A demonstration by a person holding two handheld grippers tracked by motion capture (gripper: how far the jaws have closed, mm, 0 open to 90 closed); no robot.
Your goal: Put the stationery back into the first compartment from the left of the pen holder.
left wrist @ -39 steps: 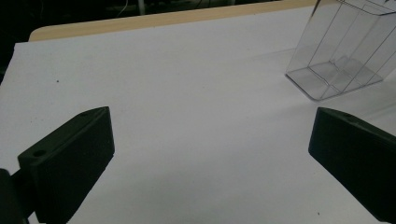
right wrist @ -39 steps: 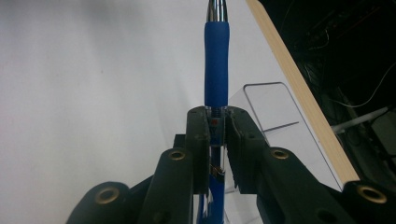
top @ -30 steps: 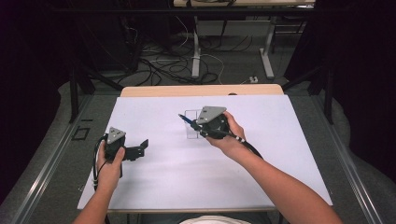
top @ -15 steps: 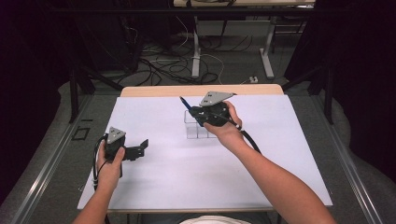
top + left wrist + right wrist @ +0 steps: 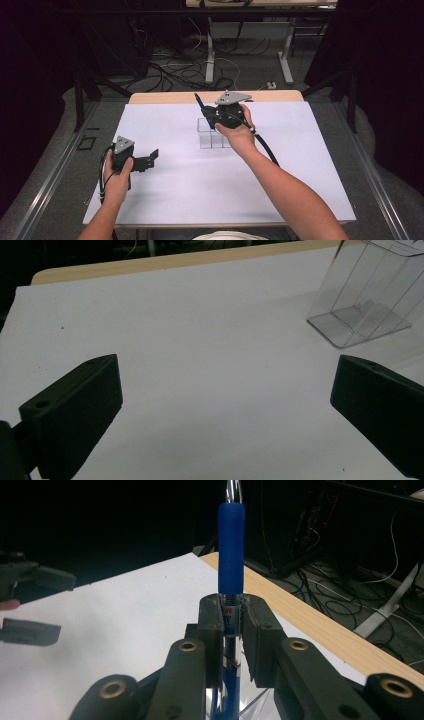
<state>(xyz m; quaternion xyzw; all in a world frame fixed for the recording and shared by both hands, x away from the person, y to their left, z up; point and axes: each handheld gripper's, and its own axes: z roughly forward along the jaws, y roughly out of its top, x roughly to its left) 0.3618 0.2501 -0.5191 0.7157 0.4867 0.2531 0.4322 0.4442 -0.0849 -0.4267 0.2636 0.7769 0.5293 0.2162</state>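
The blue pen (image 5: 230, 550) sat clamped between the nearly closed jaws of the right gripper (image 5: 212, 116), just above the middle of the high view, its blue grip end poking up and to the left past the jaw tips over the clear plastic organizer (image 5: 212, 134). It looked light, stiff and slender, and its smooth clear barrel seemed likely to slip or swivel in a loose pinch; the rubbery blue sleeve would probably give the surest hold, though the pads (image 5: 212, 630) pressed on the clear barrel just below it. The right hand (image 5: 235, 131) reached in from the lower right, forearm stretched diagonally, wrist tipped so the pen slanted upward. At the lower left of the high view, the left gripper (image 5: 149, 161) rested low over the white table cover (image 5: 200, 190), jaws spread wide with nothing between them, pointing toward the organizer.
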